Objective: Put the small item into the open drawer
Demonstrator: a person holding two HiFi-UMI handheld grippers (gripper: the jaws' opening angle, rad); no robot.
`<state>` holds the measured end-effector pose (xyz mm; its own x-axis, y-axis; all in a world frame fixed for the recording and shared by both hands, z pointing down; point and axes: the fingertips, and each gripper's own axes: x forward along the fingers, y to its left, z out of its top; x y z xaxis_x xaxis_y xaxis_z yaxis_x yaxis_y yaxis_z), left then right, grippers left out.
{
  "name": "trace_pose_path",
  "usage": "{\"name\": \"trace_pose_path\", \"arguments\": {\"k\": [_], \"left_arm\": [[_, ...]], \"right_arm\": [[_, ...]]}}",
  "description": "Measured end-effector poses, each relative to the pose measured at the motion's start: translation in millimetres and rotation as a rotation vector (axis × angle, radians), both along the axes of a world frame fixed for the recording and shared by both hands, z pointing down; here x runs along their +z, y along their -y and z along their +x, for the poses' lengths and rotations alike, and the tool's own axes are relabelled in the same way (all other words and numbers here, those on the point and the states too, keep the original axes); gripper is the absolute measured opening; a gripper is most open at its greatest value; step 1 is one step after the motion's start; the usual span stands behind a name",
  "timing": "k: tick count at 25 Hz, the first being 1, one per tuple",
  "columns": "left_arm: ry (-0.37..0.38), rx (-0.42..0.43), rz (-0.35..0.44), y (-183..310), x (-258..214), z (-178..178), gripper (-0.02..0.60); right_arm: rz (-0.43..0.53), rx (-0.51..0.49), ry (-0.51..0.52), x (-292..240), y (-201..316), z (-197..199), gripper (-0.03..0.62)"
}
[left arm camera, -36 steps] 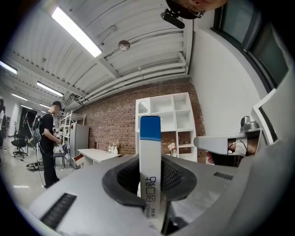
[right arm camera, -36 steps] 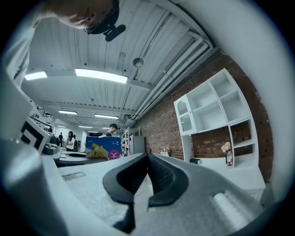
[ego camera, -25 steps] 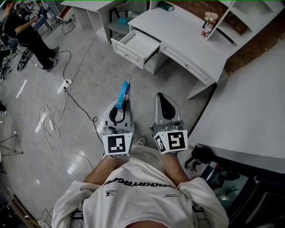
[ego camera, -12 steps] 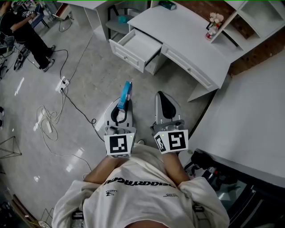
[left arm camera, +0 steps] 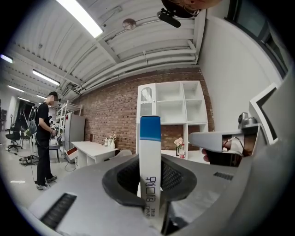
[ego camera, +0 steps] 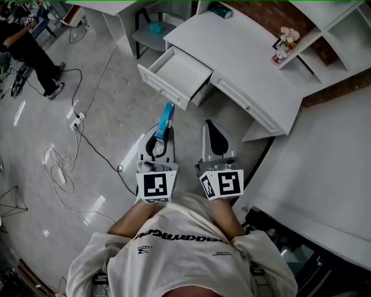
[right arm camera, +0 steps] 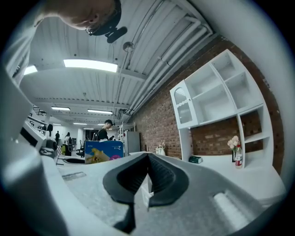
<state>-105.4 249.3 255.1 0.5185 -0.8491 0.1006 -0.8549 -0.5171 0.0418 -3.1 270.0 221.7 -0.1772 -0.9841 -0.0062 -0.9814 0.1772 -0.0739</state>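
A slim white box with a blue top [ego camera: 166, 120] stands upright between the jaws of my left gripper [ego camera: 163, 133], which is shut on it. In the left gripper view the box [left arm camera: 150, 152] rises from that gripper [left arm camera: 150, 186] and hides part of the shelves behind. My right gripper [ego camera: 212, 131] is beside it, shut and empty; its jaws [right arm camera: 147, 161] meet at the tips. The open drawer [ego camera: 174, 74] juts out of the white desk [ego camera: 243, 52] ahead of both grippers, over the floor, and looks empty.
A flower bottle [ego camera: 282, 49] and a teal item [ego camera: 220, 8] sit on the desk. A stool [ego camera: 152, 32] stands left of the drawer. Cables and a power strip [ego camera: 75, 122] lie on the floor at left. A person [ego camera: 26, 40] stands far left. A white counter [ego camera: 324, 156] is at right.
Both grippers have travelled forward toward the desk, and the drawer now sits closer to them in the head view. The box stays gripped in the left gripper.
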Motion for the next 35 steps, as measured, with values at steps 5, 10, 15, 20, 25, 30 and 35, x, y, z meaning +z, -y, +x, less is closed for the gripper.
{"name": "trace_pose_path", "arguments": {"k": [5, 10, 15, 20, 25, 30, 35], "left_arm": [[0.005, 0.024, -0.013, 78, -6, 4, 0.063], [0.008, 0.053, -0.037, 154, -4, 10, 0.063], [0.009, 0.090, -0.053, 217, 3, 12, 0.063], [0.006, 0.131, -0.059, 272, 7, 16, 0.063], [0.007, 0.155, -0.079, 311, 12, 21, 0.064], [0.008, 0.162, -0.118, 338, 30, 31, 0.063], [0.024, 0.161, -0.160, 349, 54, 50, 0.064]], "right_arm": [[-0.020, 0.026, 0.009, -3, 76, 5, -0.006], [-0.056, 0.052, 0.010, 3, 147, 10, -0.006], [-0.075, 0.080, 0.002, 11, 209, 9, -0.002], [-0.085, 0.113, -0.021, 12, 260, 9, -0.002], [-0.100, 0.137, -0.045, 13, 300, 11, -0.002], [-0.134, 0.160, -0.052, 27, 325, 20, -0.002], [-0.169, 0.159, -0.052, 46, 339, 42, -0.002]]}}
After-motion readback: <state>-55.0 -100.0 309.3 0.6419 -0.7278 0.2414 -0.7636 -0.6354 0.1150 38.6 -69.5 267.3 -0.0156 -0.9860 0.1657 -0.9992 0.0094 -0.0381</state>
